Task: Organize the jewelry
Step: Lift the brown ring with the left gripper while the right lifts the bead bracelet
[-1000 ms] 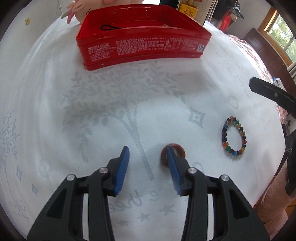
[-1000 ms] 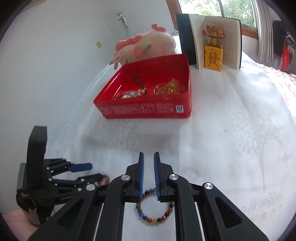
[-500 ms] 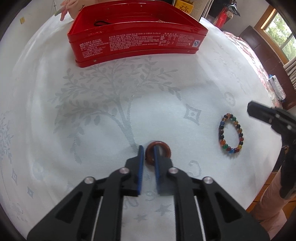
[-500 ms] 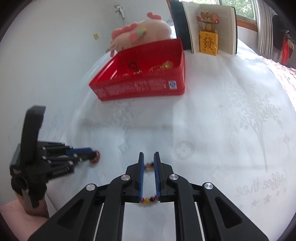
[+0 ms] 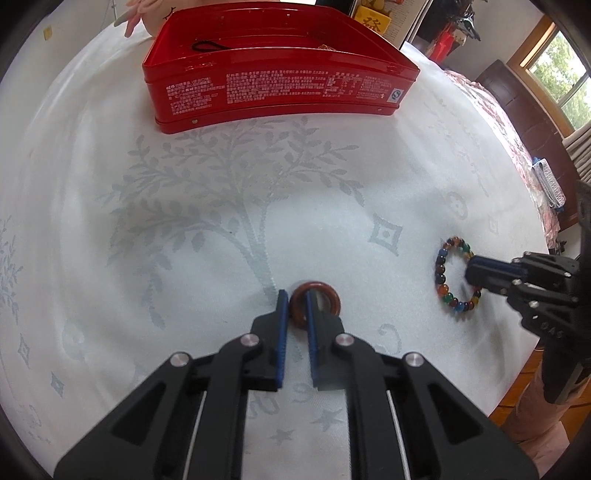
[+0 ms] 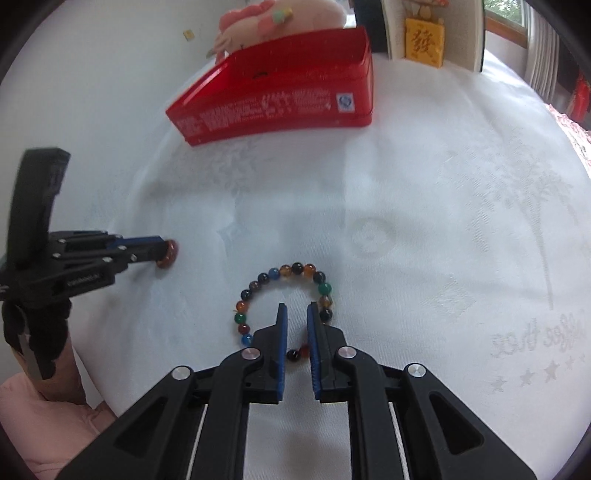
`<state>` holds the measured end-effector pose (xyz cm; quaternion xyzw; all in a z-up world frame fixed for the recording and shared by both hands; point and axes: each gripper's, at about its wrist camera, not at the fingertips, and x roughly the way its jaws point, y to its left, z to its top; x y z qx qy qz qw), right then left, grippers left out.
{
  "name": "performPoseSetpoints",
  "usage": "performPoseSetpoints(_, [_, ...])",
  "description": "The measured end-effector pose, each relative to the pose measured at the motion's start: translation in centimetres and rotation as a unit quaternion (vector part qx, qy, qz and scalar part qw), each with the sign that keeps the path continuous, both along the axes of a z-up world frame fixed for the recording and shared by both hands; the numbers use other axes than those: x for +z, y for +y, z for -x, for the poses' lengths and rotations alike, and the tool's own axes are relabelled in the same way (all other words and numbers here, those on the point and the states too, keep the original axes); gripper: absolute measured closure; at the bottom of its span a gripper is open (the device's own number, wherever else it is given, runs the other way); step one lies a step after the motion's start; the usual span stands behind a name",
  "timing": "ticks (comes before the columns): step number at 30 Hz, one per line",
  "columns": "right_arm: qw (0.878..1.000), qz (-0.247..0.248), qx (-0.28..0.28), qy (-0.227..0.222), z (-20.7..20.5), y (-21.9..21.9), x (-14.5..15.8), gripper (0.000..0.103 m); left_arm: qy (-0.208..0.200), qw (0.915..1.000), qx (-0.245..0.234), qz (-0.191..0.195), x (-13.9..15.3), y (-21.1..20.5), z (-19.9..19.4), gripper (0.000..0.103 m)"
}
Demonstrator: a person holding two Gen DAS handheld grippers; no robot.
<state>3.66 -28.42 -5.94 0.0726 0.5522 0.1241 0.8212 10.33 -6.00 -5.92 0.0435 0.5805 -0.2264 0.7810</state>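
A brown-red ring [image 5: 325, 291] lies on the white cloth; my left gripper [image 5: 296, 295] is shut on its near rim. It also shows in the right wrist view [image 6: 170, 253] at the left gripper's tip [image 6: 162, 251]. A multicoloured bead bracelet [image 6: 291, 271] lies on the cloth; my right gripper [image 6: 297, 308] is narrowed with its jaws over the bracelet's near side, a few beads showing in the gap. The bracelet [image 5: 448, 295] also shows at right in the left wrist view. A red tin [image 5: 280, 92] holding jewelry stands at the back.
A pink plush toy [image 6: 280, 18] lies behind the red tin [image 6: 280, 107]. An open book with a yellow card [image 6: 423, 42] stands at the back right. The table edge runs along the right side [image 5: 532, 365] in the left wrist view.
The left gripper closed on the ring's rim. The right gripper dropped down over the bracelet's near side.
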Motion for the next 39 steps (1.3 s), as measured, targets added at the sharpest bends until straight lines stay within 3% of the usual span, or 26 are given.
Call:
performPoseSetpoints(4, [1.000, 0.001, 0.006, -0.002, -0.1, 0.4, 0.0, 0.103, 0.000, 1.0000, 0.003, 0.001, 0.1, 0.1, -0.1, 0.095])
performPoseSetpoints(12, [0.999, -0.020, 0.006, -0.032, 0.5, 0.2, 1.7, 0.103, -0.006, 0.9999, 0.008, 0.010, 0.9, 0.8, -0.1, 0.096])
performPoseSetpoints(15, [1.000, -0.005, -0.004, -0.031, 0.3, -0.4, 1.9, 0.096, -0.010, 0.9999, 0.007, 0.009, 1.3, 1.1, 0.0, 0.095])
performPoseSetpoints(25, [1.000, -0.003, -0.016, -0.022, 0.0, -1.5, 1.2, 0.090, -0.018, 0.9996, 0.011, -0.019, 1.0, 1.2, -0.4, 0.093])
performPoseSetpoints(27, [1.000, 0.000, -0.015, -0.022, -0.1, -1.4, 1.1, 0.086, -0.018, 0.9996, 0.008, -0.019, 0.8, 1.1, -0.6, 0.090])
performPoseSetpoints(29, [1.000, -0.002, -0.015, -0.020, -0.2, -1.3, 1.0, 0.085, -0.011, 0.9998, 0.005, -0.017, 0.4, 0.9, -0.9, 0.079])
performPoseSetpoints(33, [1.000, -0.005, -0.015, -0.013, -0.5, -1.4, 0.4, 0.085, -0.012, 0.9996, -0.002, -0.025, -0.1, 0.1, -1.1, 0.074])
performPoseSetpoints(36, [1.000, -0.008, -0.013, -0.012, -0.6, -1.4, 0.2, 0.085, -0.012, 0.9996, -0.001, -0.025, -0.2, -0.1, -1.3, 0.076])
performPoseSetpoints(39, [1.000, -0.010, -0.008, -0.011, -0.7, -1.1, 0.0, 0.085, -0.006, 0.9999, -0.004, -0.009, -0.3, -0.4, -1.3, 0.093])
